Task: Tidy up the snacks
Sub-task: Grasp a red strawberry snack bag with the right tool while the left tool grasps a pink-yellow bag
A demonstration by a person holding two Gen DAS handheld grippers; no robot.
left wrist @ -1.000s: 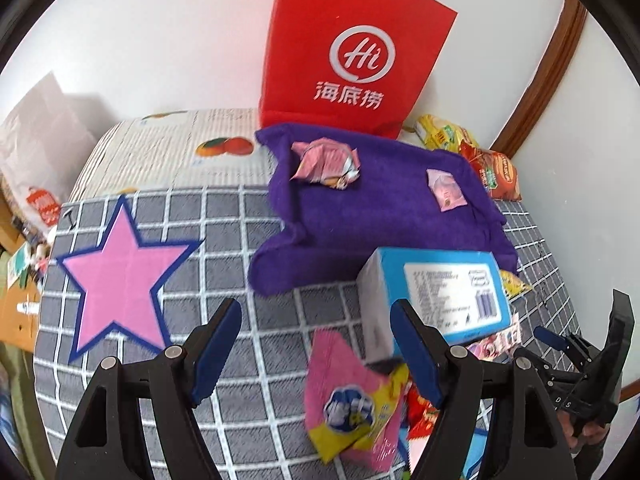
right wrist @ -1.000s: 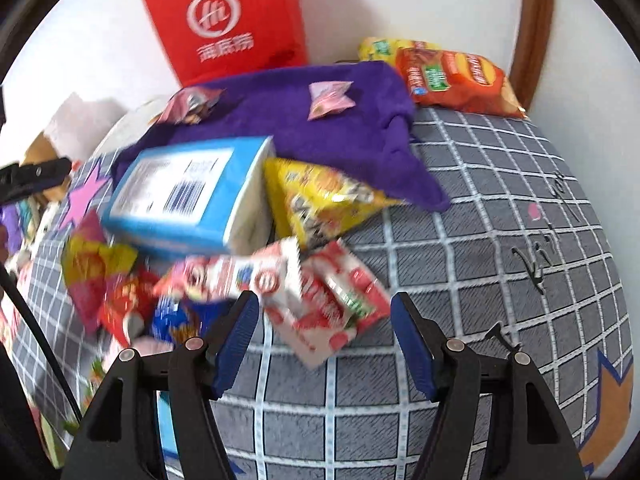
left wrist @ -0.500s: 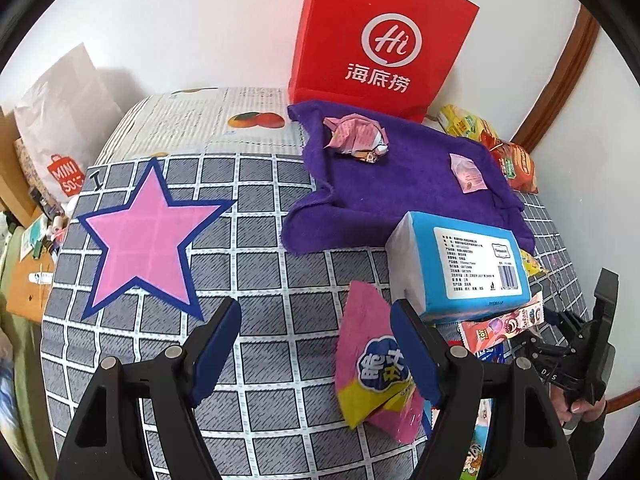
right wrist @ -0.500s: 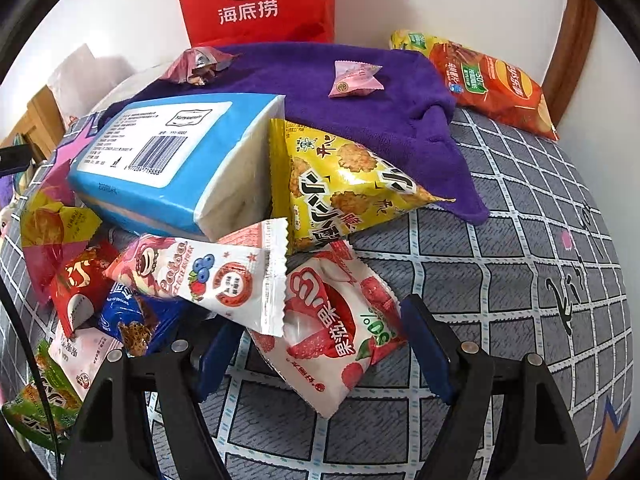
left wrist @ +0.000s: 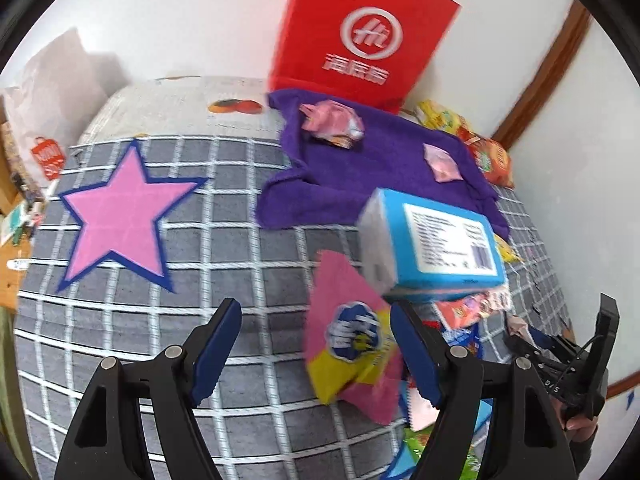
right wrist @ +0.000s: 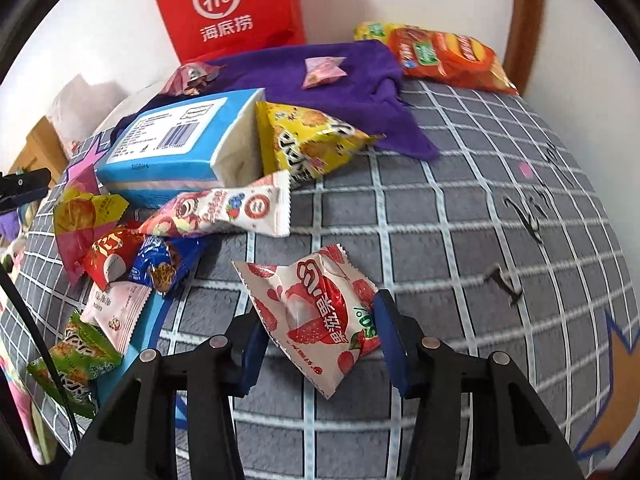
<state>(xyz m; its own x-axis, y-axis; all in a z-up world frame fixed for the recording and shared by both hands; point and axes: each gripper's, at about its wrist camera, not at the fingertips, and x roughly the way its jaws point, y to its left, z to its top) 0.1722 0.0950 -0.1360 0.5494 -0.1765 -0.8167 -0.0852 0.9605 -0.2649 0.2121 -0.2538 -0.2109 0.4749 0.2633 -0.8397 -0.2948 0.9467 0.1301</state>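
My right gripper (right wrist: 318, 320) is closing its jaws on a white strawberry snack packet (right wrist: 316, 312), and both pads touch its sides. The packet sits apart from the snack pile (right wrist: 132, 264) beside a blue tissue box (right wrist: 176, 148). A yellow biscuit bag (right wrist: 308, 144) leans on the box. My left gripper (left wrist: 314, 308) hangs open over the grey checked blanket (left wrist: 224, 248), nothing between its pads. A pink and yellow packet (left wrist: 348, 336) lies just inside its right finger (left wrist: 412, 344). In the left wrist view the right gripper (left wrist: 560, 360) shows at the far right.
A purple towel (left wrist: 372, 168) with two small pink packets lies behind the box, and a red paper bag (left wrist: 360, 32) stands against the wall. Orange and yellow chip bags (right wrist: 444, 56) lie in the corner. A pink star (left wrist: 120, 212) marks the blanket's left part.
The right jaws have narrowed onto the strawberry packet, which has come out from under the pile toward the camera. The left gripper has drifted slightly; its jaws stay as wide.
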